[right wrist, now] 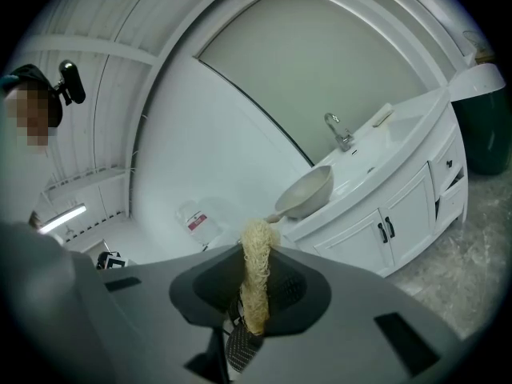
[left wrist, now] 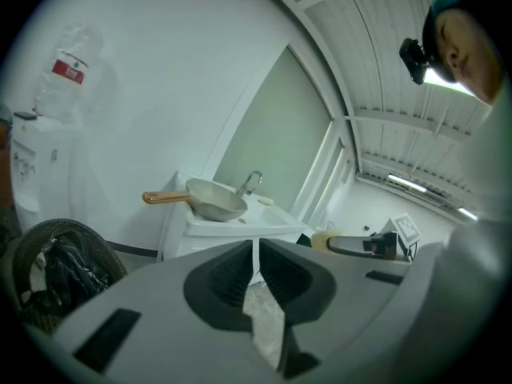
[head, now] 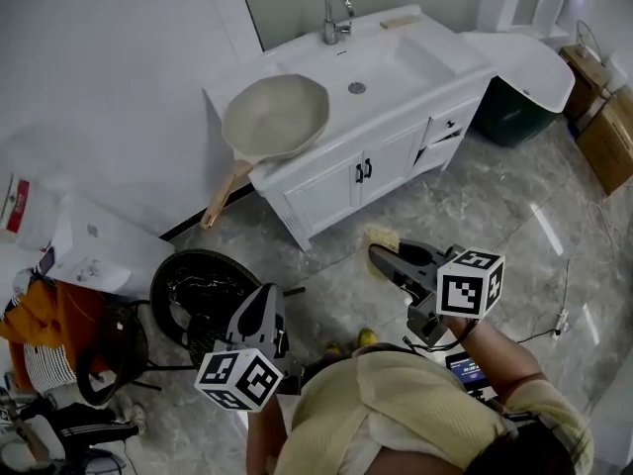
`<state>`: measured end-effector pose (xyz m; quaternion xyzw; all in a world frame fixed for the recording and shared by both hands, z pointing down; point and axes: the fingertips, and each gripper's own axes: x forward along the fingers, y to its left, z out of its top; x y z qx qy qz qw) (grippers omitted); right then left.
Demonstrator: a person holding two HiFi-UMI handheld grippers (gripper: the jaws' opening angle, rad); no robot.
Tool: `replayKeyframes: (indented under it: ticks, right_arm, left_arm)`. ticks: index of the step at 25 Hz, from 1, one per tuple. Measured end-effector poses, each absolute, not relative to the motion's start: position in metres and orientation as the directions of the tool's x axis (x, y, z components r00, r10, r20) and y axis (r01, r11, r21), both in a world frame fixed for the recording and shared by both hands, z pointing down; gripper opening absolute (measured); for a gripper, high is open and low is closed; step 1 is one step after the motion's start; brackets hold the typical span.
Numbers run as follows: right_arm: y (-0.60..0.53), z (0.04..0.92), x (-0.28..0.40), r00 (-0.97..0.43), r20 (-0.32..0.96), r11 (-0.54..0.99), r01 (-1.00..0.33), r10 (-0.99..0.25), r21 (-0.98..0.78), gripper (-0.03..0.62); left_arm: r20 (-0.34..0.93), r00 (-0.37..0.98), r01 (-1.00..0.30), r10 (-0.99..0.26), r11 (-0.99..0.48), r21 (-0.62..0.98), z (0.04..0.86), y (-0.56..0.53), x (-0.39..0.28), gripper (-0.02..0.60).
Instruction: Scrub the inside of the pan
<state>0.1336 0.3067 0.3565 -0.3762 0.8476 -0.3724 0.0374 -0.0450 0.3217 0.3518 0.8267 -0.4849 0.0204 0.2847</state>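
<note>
A beige pan (head: 275, 117) with a wooden handle (head: 222, 192) rests on the left end of the white vanity top (head: 447, 46), its handle jutting past the edge. In the left gripper view the pan (left wrist: 216, 201) is far ahead; in the right gripper view the pan (right wrist: 308, 190) is also well off. My right gripper (head: 378, 255) hovers above the floor in front of the cabinet, shut on a yellowish loofah scrubber (head: 380, 236) (right wrist: 257, 234). My left gripper (head: 267, 293) is low near my body, shut and holding nothing.
Sink basin (head: 401, 59) and faucet (head: 336, 16) lie right of the pan. A black bin (head: 203, 295) stands on the floor at left, next to a water dispenser (head: 94, 245). A green bin (head: 514, 117) and cardboard boxes (head: 608, 132) are at right.
</note>
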Motion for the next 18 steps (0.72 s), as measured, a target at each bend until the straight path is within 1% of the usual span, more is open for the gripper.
replayKeyframes:
  ticks: [6,12,18]
  right_arm:
    - [0.3,0.359,0.139,-0.736,0.215,0.455,-0.591,-0.642,-0.666,0.074]
    - [0.294,0.369,0.141,-0.735,0.243,0.438,-0.599,-0.633,-0.671,0.074]
    - [0.278,0.37,0.141,-0.73,0.25,0.444,-0.612,-0.637,-0.655,0.074]
  left_arm:
    - [0.323,0.46,-0.856,-0.827,-0.316,0.408,0.35,0.32,-0.059,0.075]
    - [0.35,0.45,-0.873,-0.822,-0.322,0.365,0.353,0.317,-0.058,0.075]
    - [0.359,0.443,-0.885,-0.822,-0.337,0.32,0.358,0.292,-0.057,0.075]
